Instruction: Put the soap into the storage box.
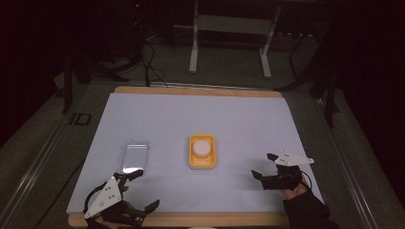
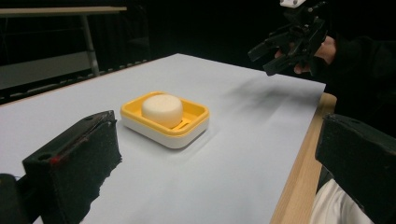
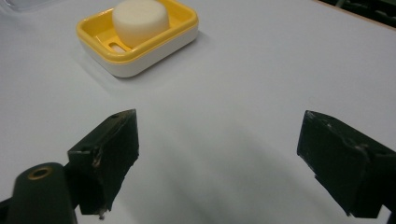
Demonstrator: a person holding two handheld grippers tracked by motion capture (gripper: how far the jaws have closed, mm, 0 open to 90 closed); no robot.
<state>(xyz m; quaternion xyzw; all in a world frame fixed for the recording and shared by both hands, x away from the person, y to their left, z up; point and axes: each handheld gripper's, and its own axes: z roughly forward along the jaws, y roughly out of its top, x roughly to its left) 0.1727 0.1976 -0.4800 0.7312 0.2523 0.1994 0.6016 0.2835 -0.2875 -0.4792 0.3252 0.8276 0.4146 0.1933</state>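
While both claws hang spread and empty, the yellow soap dish holding a round white soap sits ahead between left claw and right claw, clear lid just beyond the left.

Left claw wide open, nothing between its black jaws, low over the white worktop. Yellow soap dish sits ahead, near-left of centre, with a round white soap upright in it. Right claw hangs far right, off the surface, jaws parted, well apart from the dish. Wooden worktop edge runs down the right.
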